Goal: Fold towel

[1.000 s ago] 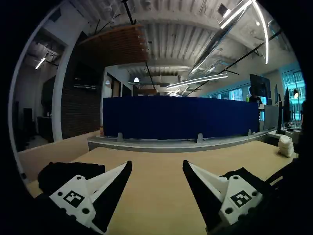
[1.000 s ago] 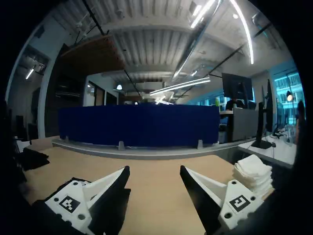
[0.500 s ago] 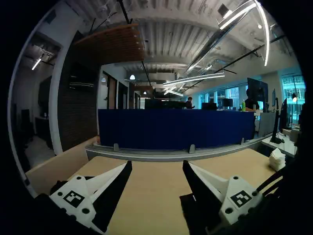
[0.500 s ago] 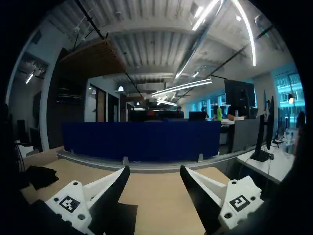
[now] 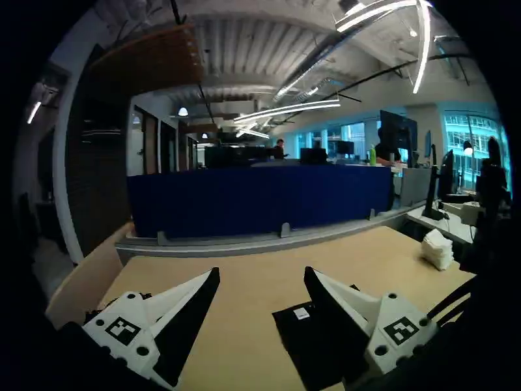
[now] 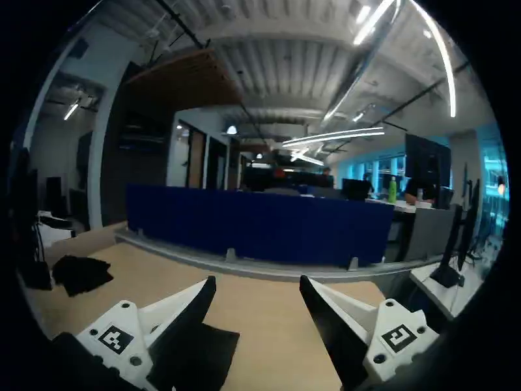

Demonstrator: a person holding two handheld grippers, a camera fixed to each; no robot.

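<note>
A flat black towel (image 5: 319,339) with a small white tag lies on the wooden table (image 5: 254,300), just under and ahead of my left gripper's right finger. My left gripper (image 5: 260,274) is open above the table, with nothing between its fingers. The right gripper view has a flat black towel (image 6: 208,348) beneath the left finger. My right gripper (image 6: 256,280) is open too and holds nothing. Whether these are the same towel I cannot tell.
A stack of folded white towels (image 5: 437,247) sits at the table's right edge. A crumpled black cloth pile (image 6: 81,272) lies at the far left. A blue partition (image 5: 260,199) closes the table's far side. Desks with monitors (image 6: 426,159) stand beyond on the right.
Both grippers have risen, so more of the tabletop shows, and a flat black towel has come into view under each. The right gripper turned left, losing the white stack from view.
</note>
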